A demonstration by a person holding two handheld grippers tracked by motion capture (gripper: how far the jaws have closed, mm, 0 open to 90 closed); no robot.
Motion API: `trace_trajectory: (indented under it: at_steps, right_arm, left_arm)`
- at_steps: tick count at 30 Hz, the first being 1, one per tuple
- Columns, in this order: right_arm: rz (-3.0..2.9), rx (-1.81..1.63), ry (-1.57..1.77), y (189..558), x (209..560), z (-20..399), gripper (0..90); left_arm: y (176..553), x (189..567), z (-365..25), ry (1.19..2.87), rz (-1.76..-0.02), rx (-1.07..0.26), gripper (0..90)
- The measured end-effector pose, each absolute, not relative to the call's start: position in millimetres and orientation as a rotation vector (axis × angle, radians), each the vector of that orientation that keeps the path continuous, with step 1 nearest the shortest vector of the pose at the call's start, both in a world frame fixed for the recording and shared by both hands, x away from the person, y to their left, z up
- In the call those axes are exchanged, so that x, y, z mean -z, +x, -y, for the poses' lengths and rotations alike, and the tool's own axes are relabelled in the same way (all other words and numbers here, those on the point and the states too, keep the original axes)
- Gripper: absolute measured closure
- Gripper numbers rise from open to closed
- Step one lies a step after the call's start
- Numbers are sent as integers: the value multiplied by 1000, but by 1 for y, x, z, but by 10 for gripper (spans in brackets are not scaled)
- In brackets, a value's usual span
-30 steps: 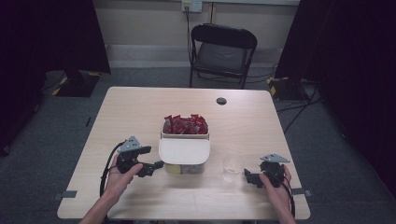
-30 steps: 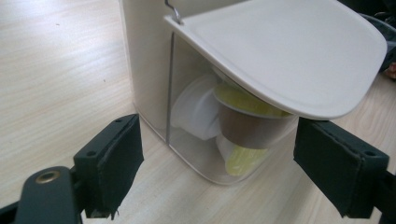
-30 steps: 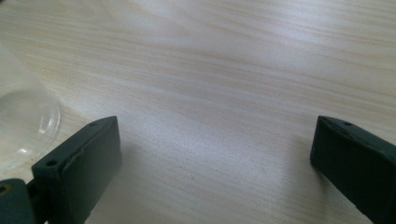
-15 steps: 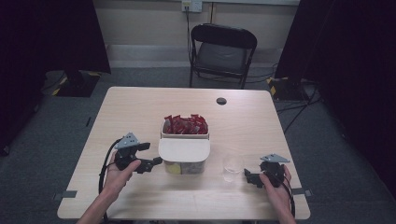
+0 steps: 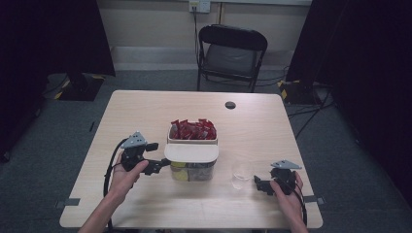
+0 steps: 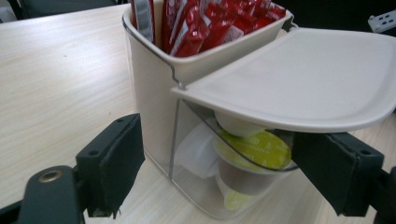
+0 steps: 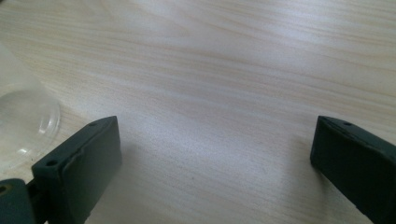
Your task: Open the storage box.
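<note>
- Here the left gripper [image 5: 156, 166] sits on the table [image 5: 145, 111] just left of a cream container [image 5: 192, 153], its jaws pointing at the container's near left corner.
- In the left gripper view the jaws are spread wide, one on each side of the container's clear lower part [image 6: 224, 182]; neither jaw appears to touch it, though the right one is partly hidden under the lid.
- The lid [image 6: 299, 79] is flat, cream-coloured and juts out over the clear front section, above the right jaw.
- Behind the lid, the open back compartment holds upright red packets [image 6: 205, 23].
- Under the lid lie small round cups [image 6: 254, 151] with yellow-green foil tops, stacked inside the clear part.
- The right gripper [image 5: 262, 185] rests near the table's front right edge, held in the person's right hand [image 5: 286, 191].
- Its jaws are also spread apart, with bare wood between them in the right gripper view.
- A clear plastic cup [image 5: 241, 174] stands just left of the right gripper, between it and the container; its rim [image 7: 28, 121] shows beside the left jaw.
</note>
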State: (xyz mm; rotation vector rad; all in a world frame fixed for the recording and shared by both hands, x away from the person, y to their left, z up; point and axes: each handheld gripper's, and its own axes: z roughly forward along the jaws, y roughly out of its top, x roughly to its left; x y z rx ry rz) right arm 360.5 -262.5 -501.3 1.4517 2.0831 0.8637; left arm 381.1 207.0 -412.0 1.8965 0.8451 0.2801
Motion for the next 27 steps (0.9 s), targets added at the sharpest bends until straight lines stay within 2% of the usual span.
trace_trajectory:
  at_steps: [27]
  right_arm:
    - [-2083, -864, 1452, 360, 501, 262, 15]
  left_arm:
    - [396, 398, -199, 1903, -835, -276, 160]
